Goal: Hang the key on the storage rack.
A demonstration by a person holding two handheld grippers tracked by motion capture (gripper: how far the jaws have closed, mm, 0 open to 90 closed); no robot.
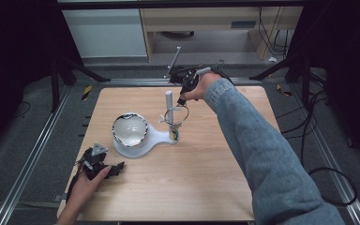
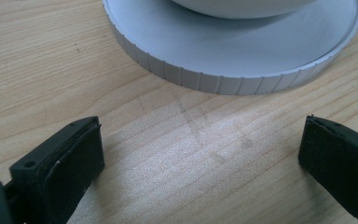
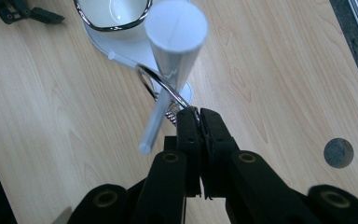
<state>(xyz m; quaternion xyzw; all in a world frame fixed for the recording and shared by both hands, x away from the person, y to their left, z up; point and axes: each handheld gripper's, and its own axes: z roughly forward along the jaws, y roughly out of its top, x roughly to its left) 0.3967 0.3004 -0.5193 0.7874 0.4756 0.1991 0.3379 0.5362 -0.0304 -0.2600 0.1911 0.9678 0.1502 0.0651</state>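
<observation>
A white stand (image 1: pixel 161 136) sits mid-table with a shiny bowl (image 1: pixel 130 130) on its round base and an upright white post (image 1: pixel 169 105) at its narrow end. A thin metal ring (image 1: pixel 177 115) loops around the post. My right gripper (image 1: pixel 182 101) reaches in from the far side, and its jaws are shut on the ring's wire (image 3: pixel 161 84) just beside the post (image 3: pixel 176 25) and a slim white cross peg (image 3: pixel 154 126). My left gripper (image 1: pixel 117 167) lies on the table near the front left, open, with bare wood between its jaws (image 2: pixel 200 154) and the ribbed base rim (image 2: pixel 242 56) ahead.
The wooden table (image 1: pixel 197 178) has free room at the front and right. A round hole (image 3: pixel 338 152) marks the table near the right side. Metal rails and cables run along the floor around the table. A denim sleeve (image 1: pixel 262 154) crosses the right half.
</observation>
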